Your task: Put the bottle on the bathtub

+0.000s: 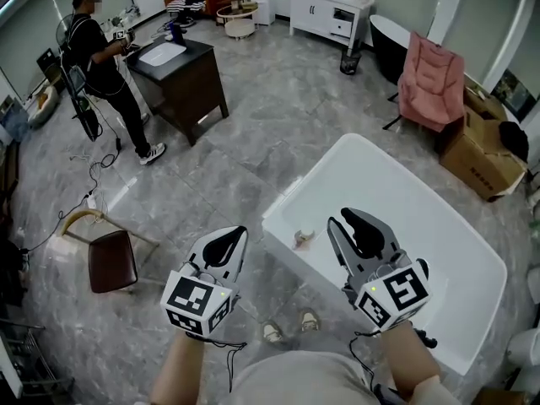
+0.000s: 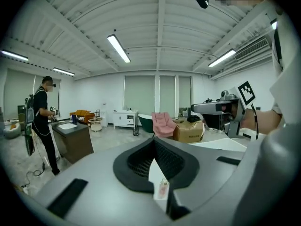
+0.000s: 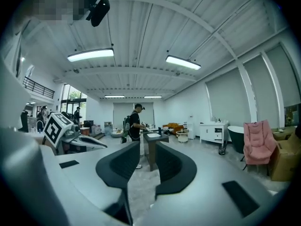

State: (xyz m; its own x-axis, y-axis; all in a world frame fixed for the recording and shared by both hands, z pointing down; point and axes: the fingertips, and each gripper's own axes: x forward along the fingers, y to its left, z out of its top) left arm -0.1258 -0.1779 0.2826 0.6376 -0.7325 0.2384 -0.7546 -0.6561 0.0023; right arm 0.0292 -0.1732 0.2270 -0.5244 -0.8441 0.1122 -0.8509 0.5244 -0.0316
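A small pinkish bottle (image 1: 302, 240) stands on the near left rim of the white bathtub (image 1: 354, 163). In the left gripper view the bottle (image 2: 163, 188) shows through the slit below the jaw tips. My left gripper (image 1: 229, 245) hovers left of the tub over the floor; its jaws (image 2: 154, 140) meet at the tips, shut and empty. My right gripper (image 1: 358, 224) hangs above the tub's near part, to the right of the bottle. The right gripper (image 3: 147, 145) is open by a narrow gap with nothing in it.
A person (image 1: 101, 57) stands at a dark vanity with a sink (image 1: 181, 78) at the far left. A brown chair (image 1: 112, 260) and cables lie on the floor at left. A pink chair (image 1: 429, 72), cardboard box (image 1: 483, 154) and dark tub (image 1: 388, 45) sit beyond the bathtub.
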